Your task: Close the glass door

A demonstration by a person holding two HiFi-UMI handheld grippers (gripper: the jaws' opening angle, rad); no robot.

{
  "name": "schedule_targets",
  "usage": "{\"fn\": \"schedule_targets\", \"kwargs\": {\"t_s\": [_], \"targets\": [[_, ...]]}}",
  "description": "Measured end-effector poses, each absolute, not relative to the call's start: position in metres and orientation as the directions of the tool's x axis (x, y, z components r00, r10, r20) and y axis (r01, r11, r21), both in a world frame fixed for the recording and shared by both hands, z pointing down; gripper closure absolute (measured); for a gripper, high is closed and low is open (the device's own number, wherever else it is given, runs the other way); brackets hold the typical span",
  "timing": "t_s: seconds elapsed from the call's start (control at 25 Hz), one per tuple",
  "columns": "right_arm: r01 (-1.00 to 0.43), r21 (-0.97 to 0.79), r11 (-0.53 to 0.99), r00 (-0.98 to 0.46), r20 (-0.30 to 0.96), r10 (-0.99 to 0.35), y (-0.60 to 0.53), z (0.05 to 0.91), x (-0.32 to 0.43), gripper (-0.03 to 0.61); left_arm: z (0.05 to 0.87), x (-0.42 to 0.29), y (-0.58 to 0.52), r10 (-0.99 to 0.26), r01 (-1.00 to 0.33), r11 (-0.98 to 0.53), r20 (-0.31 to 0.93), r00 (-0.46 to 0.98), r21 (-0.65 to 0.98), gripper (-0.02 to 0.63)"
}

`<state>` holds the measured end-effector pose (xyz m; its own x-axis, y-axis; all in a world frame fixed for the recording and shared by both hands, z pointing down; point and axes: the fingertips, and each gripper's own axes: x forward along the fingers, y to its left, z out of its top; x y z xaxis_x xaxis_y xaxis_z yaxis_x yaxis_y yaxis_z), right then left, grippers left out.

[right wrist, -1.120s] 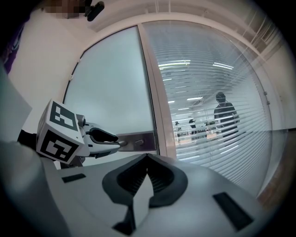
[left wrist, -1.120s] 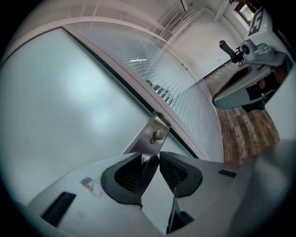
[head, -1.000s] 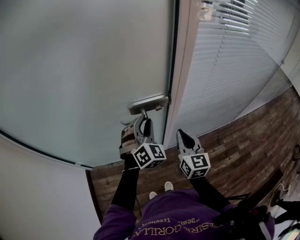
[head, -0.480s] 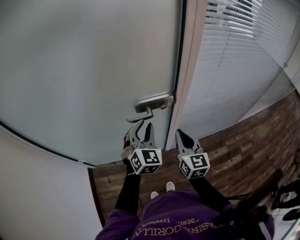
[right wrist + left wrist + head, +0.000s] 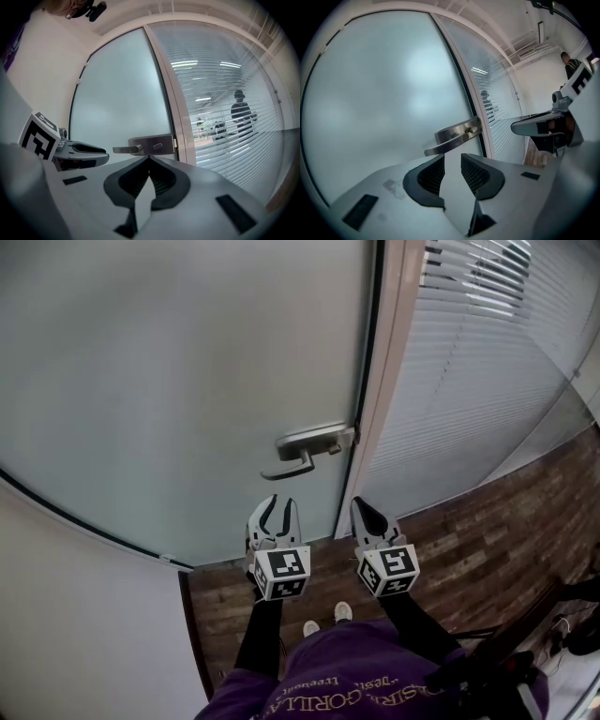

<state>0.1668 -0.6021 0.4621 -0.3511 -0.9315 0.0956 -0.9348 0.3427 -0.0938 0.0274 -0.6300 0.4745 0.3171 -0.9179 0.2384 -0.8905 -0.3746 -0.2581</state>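
The frosted glass door [image 5: 187, 381] fills most of the head view. Its latch edge lies along the pale door frame [image 5: 384, 399], with only a dark seam between them. It looks shut or very nearly so, though no view shows whether the latch has caught. To the right of the frame stands a glazed partition with slatted blinds [image 5: 469, 362], and below is a wood-plank floor [image 5: 487, 531].

A panel like this is likely heavy and stiff, swings slowly, and is brittle at its edges. Its frosted face would give the pads little bite. The sound place to take hold is the metal lever handle [image 5: 291, 468] on its plate by the latch edge, or a flat push on the glass close beside it.

The left hand-held gripper [image 5: 279, 507] hangs below the handle and clear of it, its jaws moderately apart with nothing between them. The right hand-held gripper [image 5: 364, 514] sits just beside it, in front of the frame, with its jaw tips meeting and nothing in them.

The head view alone shows both grippers' standoff from the door. The left gripper view shows the handle from below. The right gripper view sees it side-on, and shows a person [image 5: 241, 115] beyond the blinds.
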Motion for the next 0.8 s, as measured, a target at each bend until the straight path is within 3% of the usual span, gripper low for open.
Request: {"fn": "schedule_targets", "kwargs": {"t_s": [0.2,0.4,0.8], "targets": [[-0.932,-0.094,0.35,-0.359,0.096,-0.928,-0.599,0.463,0.162,0.588,0.482,0.013,-0.621,-0.936,-0.921,-0.314,0.237,0.26,-0.23,0.583],[-0.93,-0.091,0.356,-0.364,0.097,-0.926,-0.596,0.46,0.159,0.588,0.48,0.007,-0.613,-0.934,-0.939,-0.307,0.239,0.266,-0.154,0.612],[-0.93,-0.086,0.358,-0.365,0.099,-0.926,-0.592,0.461,0.157,0.588,0.491,0.012,-0.594,-0.928,-0.948,-0.312,0.237,0.289,-0.064,0.612]]}}
